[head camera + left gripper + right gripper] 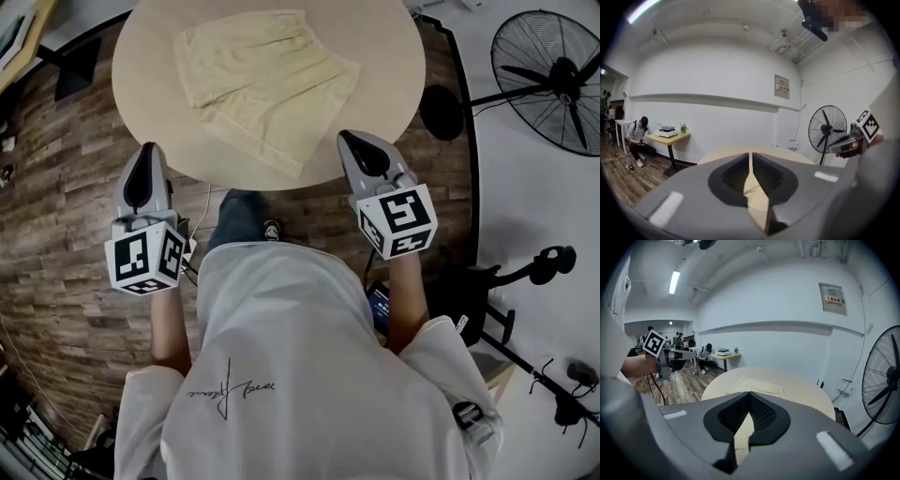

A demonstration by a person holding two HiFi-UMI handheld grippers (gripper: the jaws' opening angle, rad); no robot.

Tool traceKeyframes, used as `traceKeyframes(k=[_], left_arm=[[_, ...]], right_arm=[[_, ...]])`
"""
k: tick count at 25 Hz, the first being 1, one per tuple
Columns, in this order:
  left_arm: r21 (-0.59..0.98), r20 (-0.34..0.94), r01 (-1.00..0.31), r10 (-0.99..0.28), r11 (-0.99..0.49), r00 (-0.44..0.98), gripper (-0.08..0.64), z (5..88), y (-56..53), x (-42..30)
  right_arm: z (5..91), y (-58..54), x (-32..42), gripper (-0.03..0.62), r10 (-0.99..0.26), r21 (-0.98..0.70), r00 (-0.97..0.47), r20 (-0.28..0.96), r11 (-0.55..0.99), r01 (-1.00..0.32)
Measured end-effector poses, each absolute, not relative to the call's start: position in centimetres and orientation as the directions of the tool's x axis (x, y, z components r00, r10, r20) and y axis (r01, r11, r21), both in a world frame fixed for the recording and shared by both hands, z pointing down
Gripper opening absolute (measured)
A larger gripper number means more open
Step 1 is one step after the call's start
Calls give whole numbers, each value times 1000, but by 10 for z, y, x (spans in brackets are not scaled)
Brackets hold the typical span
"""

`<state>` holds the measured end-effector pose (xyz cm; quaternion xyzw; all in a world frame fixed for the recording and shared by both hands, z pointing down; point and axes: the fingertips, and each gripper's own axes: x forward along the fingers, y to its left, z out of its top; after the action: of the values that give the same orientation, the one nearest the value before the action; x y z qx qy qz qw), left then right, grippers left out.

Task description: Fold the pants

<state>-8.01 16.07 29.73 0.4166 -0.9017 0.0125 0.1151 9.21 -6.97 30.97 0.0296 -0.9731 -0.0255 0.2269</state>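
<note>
Cream pants (pixel 262 80) lie spread and partly doubled over on the round beige table (pixel 394 66); the right gripper view shows the pants (pixel 754 386) ahead on the tabletop. My left gripper (pixel 147 150) hovers just short of the table's near-left edge, jaws together with nothing between them. My right gripper (pixel 349 139) sits at the near-right edge, close to the pants' nearest corner, also shut and empty. In the left gripper view the left gripper (pixel 751 154) points over the table (pixel 783 152). The right gripper (pixel 749 393) aims at the cloth.
A standing fan (pixel 553 80) is to the right of the table. Wooden floor (pixel 56 187) lies to the left, and dark stands (pixel 525 281) at the lower right. A far side table (pixel 668 136) has a seated person beside it.
</note>
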Motion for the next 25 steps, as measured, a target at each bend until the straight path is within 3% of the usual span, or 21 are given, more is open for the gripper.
traceKeyframes(k=[25], left_arm=[[7,421,-861,-783,508,-458,37,380,63,-290]], right_arm=[[346,-156,-87,-3,-121,110,-779,616,992,-67]])
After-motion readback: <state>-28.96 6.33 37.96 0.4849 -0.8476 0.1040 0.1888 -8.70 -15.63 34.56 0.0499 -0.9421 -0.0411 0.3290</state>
